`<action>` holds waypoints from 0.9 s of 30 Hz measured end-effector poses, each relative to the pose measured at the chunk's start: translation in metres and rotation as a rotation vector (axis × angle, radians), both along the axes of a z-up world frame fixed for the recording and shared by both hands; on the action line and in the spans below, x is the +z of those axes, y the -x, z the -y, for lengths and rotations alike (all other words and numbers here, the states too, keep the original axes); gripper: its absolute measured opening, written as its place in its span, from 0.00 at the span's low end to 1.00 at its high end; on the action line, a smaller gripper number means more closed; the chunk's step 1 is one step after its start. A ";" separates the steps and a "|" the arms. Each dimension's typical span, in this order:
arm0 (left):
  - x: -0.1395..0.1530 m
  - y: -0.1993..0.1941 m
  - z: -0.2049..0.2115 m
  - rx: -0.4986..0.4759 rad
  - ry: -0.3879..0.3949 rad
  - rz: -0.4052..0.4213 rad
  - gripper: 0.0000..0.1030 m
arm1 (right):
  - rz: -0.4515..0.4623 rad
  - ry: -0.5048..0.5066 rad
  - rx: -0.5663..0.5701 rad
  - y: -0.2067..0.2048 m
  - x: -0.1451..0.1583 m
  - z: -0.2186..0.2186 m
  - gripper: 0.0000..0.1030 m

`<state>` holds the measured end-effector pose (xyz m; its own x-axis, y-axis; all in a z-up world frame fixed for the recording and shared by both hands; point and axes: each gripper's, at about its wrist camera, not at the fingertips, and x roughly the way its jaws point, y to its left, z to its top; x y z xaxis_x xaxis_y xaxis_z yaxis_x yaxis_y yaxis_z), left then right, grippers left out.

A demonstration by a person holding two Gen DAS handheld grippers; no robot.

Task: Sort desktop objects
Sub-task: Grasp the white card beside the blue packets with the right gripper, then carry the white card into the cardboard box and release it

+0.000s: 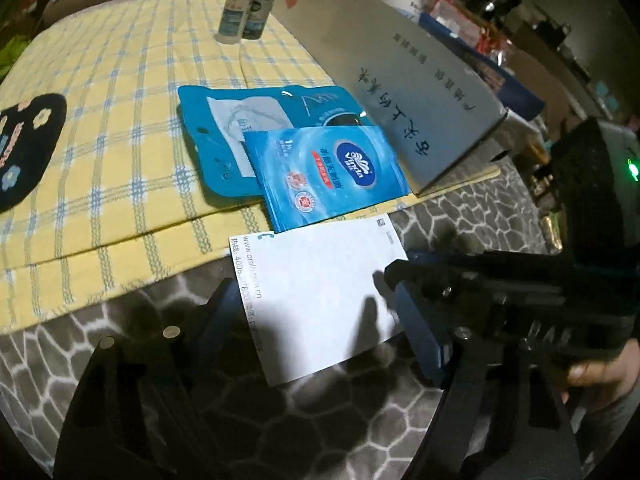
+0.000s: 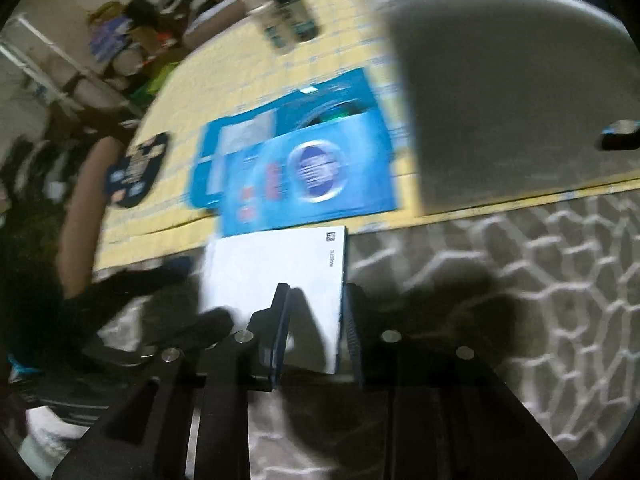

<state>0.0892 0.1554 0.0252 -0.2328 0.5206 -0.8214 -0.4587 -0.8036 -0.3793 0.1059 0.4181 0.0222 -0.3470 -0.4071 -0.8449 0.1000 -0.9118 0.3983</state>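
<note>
Left wrist: left gripper straddling flat white printed paper leaflet, jaws wide, not yet pinching; closing squarely advisable.
Right wrist: right gripper narrowly parted over leaflet's near-right edge beside yellow checked cloth.

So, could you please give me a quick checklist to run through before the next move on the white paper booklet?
1. White paper booklet flat on the patterned grey surface: ok.
2. Left gripper jaws straddling the booklet's sides: ok.
3. Right gripper at the booklet's near right edge: ok; whether it grips, cannot tell.
4. Booklet clear of the blue wet-wipe packet: not ok, edges meet.
5. Right wrist view sharp: not ok, blurred.
</note>
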 end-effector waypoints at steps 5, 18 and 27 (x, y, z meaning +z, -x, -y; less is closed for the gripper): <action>0.001 0.000 0.006 -0.004 -0.082 0.052 0.42 | -0.038 0.025 0.056 -0.009 0.011 0.007 0.12; 0.061 0.003 -0.019 -0.057 -0.181 -0.024 0.28 | -0.190 0.093 0.025 -0.017 0.059 -0.005 0.06; 0.128 0.036 -0.073 -0.130 -0.214 -0.114 0.28 | -0.302 0.170 -0.069 0.001 0.115 -0.053 0.06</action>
